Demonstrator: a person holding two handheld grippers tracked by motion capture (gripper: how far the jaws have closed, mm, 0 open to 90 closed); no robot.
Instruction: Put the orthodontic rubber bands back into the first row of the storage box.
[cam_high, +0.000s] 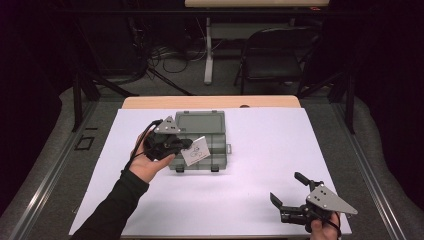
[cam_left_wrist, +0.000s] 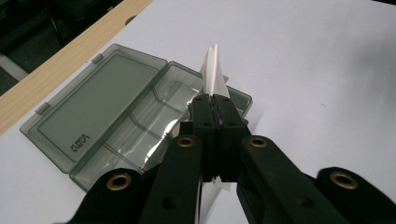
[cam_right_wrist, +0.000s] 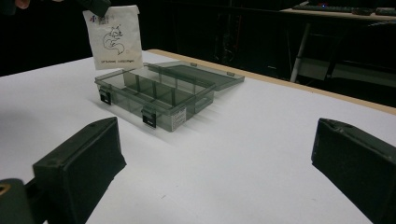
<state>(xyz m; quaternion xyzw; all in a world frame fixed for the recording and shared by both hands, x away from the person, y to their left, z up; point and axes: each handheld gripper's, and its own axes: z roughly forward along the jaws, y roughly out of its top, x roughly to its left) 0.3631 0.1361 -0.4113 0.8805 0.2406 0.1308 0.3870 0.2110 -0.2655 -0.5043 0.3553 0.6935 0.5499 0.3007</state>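
Right gripper view alone shows the fox drawing on the card (cam_right_wrist: 113, 36) over the box (cam_right_wrist: 154, 95).

A white card (cam_right_wrist: 113, 36) with a black line drawing, a smoke-grey translucent box (cam_right_wrist: 156, 95), white table cover (cam_high: 260, 165).

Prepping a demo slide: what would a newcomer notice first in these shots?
First, the small white paper packet with a fox drawing, pinched in the left gripper and hanging in the air above the smoky clear compartment box. That box lies mid-table on the white sheet with its lid flipped open away from the person. The right gripper sits near the front right, fingers apart, holding nothing.
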